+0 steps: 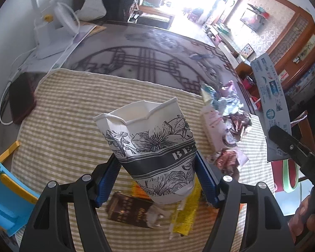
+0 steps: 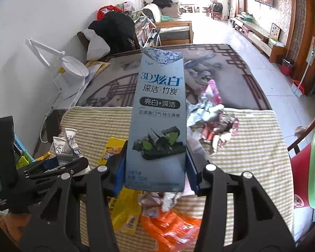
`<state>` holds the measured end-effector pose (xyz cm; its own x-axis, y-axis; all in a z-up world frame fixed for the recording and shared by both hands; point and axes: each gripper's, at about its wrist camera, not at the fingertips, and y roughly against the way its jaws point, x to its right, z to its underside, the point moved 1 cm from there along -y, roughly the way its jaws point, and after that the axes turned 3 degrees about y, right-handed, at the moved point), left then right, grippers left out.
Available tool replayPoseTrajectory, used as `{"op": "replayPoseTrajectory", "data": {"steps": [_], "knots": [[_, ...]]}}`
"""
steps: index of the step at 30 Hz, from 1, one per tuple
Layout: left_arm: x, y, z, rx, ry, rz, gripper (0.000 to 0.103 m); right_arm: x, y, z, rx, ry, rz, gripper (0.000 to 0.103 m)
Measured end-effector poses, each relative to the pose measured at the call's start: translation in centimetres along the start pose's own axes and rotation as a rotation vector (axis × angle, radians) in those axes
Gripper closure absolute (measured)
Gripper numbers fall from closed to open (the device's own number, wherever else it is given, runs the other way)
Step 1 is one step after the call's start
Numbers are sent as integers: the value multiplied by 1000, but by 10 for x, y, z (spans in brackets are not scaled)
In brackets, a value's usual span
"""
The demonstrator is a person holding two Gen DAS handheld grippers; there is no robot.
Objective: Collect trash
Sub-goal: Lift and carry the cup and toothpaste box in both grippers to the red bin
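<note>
Above the ribbed striped mat (image 1: 73, 113), the left gripper (image 1: 156, 168) pinches a crumpled floral paper cup (image 1: 149, 147) while the right gripper (image 2: 155, 172) clamps a glossy grey toothpaste box (image 2: 157, 126). Only the right view shows orange wrappers (image 2: 170, 229); crinkled foil wrappers (image 1: 226, 105) lie beyond.

The striped mat (image 1: 69, 109) lies bare on its left half, giving open passage. Crumpled wrappers (image 2: 212, 115) crowd its far right; yellow packets (image 2: 124, 212) and an orange wrapper (image 2: 170, 229) block the near edge.
</note>
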<state>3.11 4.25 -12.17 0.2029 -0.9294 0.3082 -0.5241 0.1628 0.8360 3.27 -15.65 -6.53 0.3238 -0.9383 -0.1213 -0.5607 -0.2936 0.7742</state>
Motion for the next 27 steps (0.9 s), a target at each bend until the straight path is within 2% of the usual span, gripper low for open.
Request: {"op": "replayPoseTrajectory", "data": {"steps": [15,27], "knots": [[66,-2,21,11,-20,-18,36,52,16,10,3,11,-30,56],[142,-10,21,38,-69,8,36,132,42,14,27,-33,13,56]]}}
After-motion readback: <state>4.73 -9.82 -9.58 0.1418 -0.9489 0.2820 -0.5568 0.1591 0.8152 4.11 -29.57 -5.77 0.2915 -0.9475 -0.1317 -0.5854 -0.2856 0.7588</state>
